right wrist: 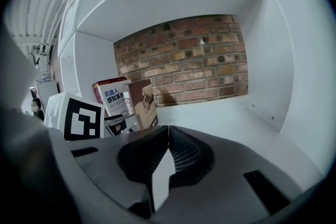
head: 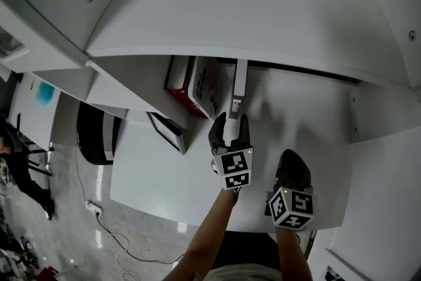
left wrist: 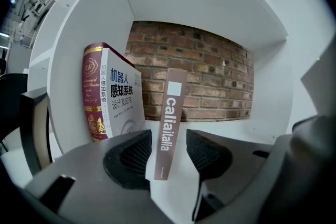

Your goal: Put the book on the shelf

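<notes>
- A brown "calia italia" book (head: 240,85) (left wrist: 170,118) (right wrist: 143,101) stands on its bottom edge on the white shelf (head: 299,118) (left wrist: 231,131), in the compartment backed by a brick wall (left wrist: 210,76) (right wrist: 184,60).
- The book's long axis runs up and down. In the left gripper view its top tips slightly to the right.
- Its narrow spine faces out of the compartment toward the person, with the lettering running from top to bottom. The right gripper view shows its pictured cover facing the open right side of the compartment.
- The left gripper (head: 229,122) (left wrist: 169,136) straddles the lower part of the spine with its jaws spread wide. A sliver of space shows on either side of the book, so the pads do not press on it.
- To the book's left, and apart from it, a thicker red-and-white volume (head: 197,90) (left wrist: 113,94) (right wrist: 109,94) leans against the compartment's left wall.
- The right gripper (head: 291,160) (right wrist: 168,132) sits lower and to the right over the shelf's front edge. Its jaws are closed together with nothing between them.
- The marker cube (head: 233,169) (right wrist: 79,115) on the left gripper shows at the left of the right gripper view.
</notes>
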The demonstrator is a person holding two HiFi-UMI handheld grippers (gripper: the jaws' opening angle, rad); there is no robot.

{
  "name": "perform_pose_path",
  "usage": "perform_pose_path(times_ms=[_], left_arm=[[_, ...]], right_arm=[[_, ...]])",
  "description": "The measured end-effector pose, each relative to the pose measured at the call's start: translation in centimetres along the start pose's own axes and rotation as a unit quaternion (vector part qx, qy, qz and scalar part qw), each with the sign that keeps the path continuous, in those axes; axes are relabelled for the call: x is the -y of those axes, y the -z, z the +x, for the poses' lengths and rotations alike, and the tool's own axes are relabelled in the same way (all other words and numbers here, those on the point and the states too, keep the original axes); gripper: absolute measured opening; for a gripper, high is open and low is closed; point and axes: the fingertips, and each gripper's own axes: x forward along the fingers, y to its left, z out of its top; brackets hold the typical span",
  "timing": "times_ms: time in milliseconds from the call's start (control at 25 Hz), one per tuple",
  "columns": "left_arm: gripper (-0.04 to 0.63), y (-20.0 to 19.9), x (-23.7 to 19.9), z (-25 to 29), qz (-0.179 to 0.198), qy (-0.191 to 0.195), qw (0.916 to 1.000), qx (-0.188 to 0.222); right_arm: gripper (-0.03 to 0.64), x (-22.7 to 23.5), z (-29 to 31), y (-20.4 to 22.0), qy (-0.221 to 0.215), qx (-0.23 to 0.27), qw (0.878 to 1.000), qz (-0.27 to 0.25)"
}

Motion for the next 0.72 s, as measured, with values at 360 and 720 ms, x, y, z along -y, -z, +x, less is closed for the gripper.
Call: perform_pose_path(times_ms=[360,720], left_arm=[[0.158,0.8,1.1,-4.4,-0.025,0.02,0.9995,-0.003],[0.024,0.0,2.3,-10.0,-0.033,0.009,0.9994,-0.001]], right_arm=[[0.017,-0.2,-1.6,-0.5,-0.008,0.016,1.0,0.002],[0.017,-0.5,-3.8,-1.0,-0.022,0.034,0.999,0.004]])
